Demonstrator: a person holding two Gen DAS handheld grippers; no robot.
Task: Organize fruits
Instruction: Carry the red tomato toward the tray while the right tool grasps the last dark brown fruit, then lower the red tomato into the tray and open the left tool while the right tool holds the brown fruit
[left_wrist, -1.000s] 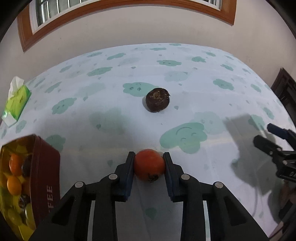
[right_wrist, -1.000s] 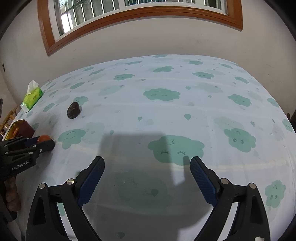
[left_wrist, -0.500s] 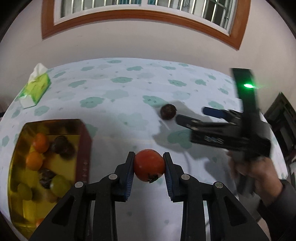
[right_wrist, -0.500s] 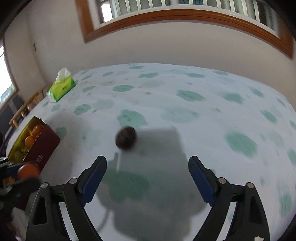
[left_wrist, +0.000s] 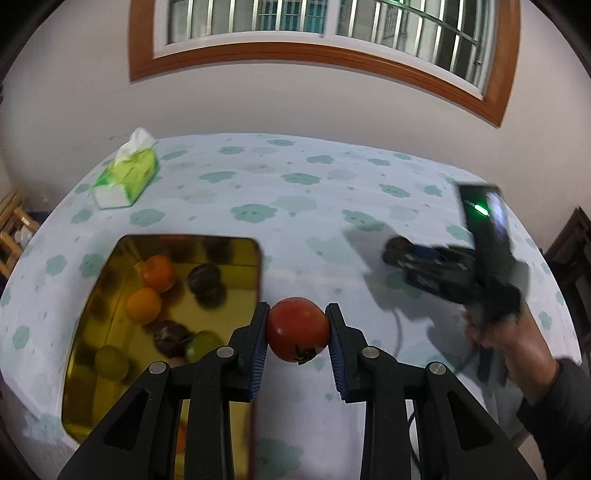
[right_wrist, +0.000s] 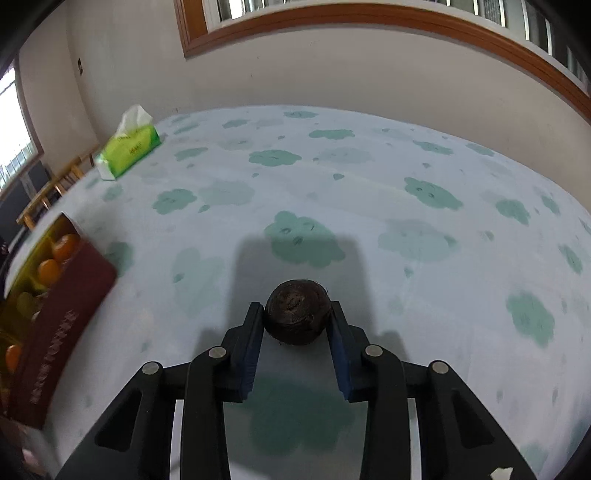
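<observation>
A: L gripper (left_wrist: 297, 330)?

B: Clamped on the tomato (left_wrist: 297, 329), both pads touching it, held up over the table (left_wrist: 295, 192), just beside the tin's (left_wrist: 260, 273) right wall.

A: What's in the tin?

B: Two oranges (left_wrist: 159, 272), a couple dark fruits (left_wrist: 204, 280), two green ones (left_wrist: 110, 362). Gold inside, dark red outside w/ lettering, too blurred to read.

A: R gripper (right_wrist: 296, 314)?

B: Closed on the dark fruit (right_wrist: 296, 312), pads touching both sides. Fruit looks to sit on the cloth or barely off it, can't tell which. Shadow under it.

A: R gripper seen from L cam?

B: Yes, blurred, at right of the table, w/ the hand (left_wrist: 517, 339) holding it. Green light on its top. The dark fruit shows at its tip.

A: Tin vs R gripper?

B: Tin sits at the table's left edge, well apart from the dark fruit.

A: Anything else?

B: Green tissue pack (right_wrist: 127, 147) far left near the wall, away from the tin. Cloth is pale blue w/ green clouds. Window (left_wrist: 295, 22) above.
</observation>
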